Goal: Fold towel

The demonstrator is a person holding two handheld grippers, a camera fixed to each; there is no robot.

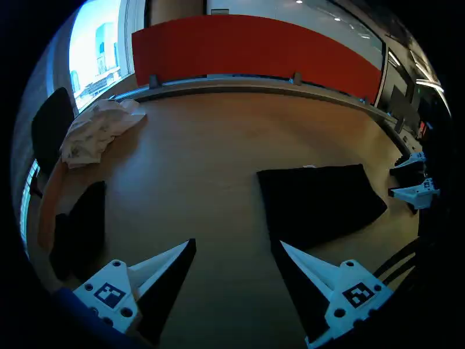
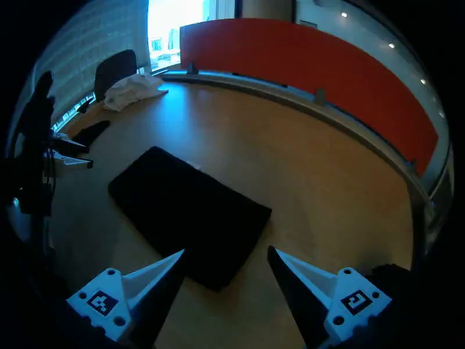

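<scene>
A black towel (image 1: pixel 319 200) lies flat on the wooden table (image 1: pixel 209 151) as a folded rectangle, with nothing holding it. My left gripper (image 1: pixel 235 247) hovers open to the left of the towel's near corner, nothing between its fingers. In the right gripper view the same towel (image 2: pixel 189 212) runs diagonally, and my right gripper (image 2: pixel 226 250) stands open just above its near edge. The right gripper (image 1: pixel 390 181) also appears past the towel's far side, open. At the left of the right gripper view, the left gripper (image 2: pixel 90 157) points toward the towel.
A crumpled white cloth (image 1: pixel 96 131) lies at the table's far corner, also seen as white cloth (image 2: pixel 133 90). Another dark cloth (image 1: pixel 81 227) sits by the left edge. A red partition (image 1: pixel 256 49) lines the table's back. A dark chair (image 2: pixel 116 67) stands beyond the corner.
</scene>
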